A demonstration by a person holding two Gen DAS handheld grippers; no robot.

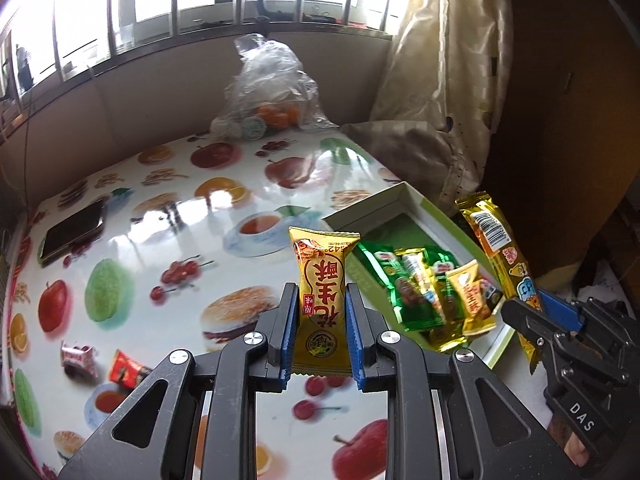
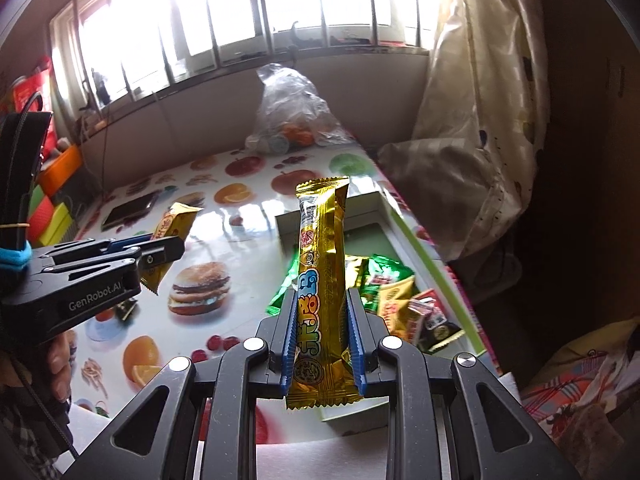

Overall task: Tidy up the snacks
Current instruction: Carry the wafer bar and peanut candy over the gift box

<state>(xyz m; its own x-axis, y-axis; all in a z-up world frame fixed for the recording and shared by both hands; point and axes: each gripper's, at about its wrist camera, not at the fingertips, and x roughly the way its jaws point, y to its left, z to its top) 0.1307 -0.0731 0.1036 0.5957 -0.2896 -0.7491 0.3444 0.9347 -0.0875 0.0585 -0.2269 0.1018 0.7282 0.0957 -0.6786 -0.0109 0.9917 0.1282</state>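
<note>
Held, between the blue pads of the left gripper (image 1: 323, 320): a short gold peanut-crisp packet (image 1: 322, 300), clamped at its lower half, long axis running straight ahead along the fingers, top end free above the printed tabletop (image 1: 168, 208). Lay ahead and to the right of that packet, near but not yet under it: the open shallow box (image 1: 400, 194) with green outer walls. Clamped likewise in the right gripper (image 2: 322, 328): a long gold snack bar (image 2: 322, 264), gripped near its lower end, long axis also pointing forward, upper part reaching out above the box's near wall (image 2: 320, 218). Judged the nearer of the two to a drop, the right hand, since its bar already hung over the box; needed for the left, a shift rightward first. Already inside the box: a loose heap of green wrapped snacks (image 1: 384, 268) and gold ones (image 1: 472, 292), piled toward the near end, with the far end bare. Left out on the table at lower left of the left view: a small white-and-red candy (image 1: 78, 358) and a red packet (image 1: 128, 372), both well apart from the box. Farther off: a dark phone (image 1: 74, 230) and a clear plastic bag (image 1: 272, 84) with oranges by the window.
</note>
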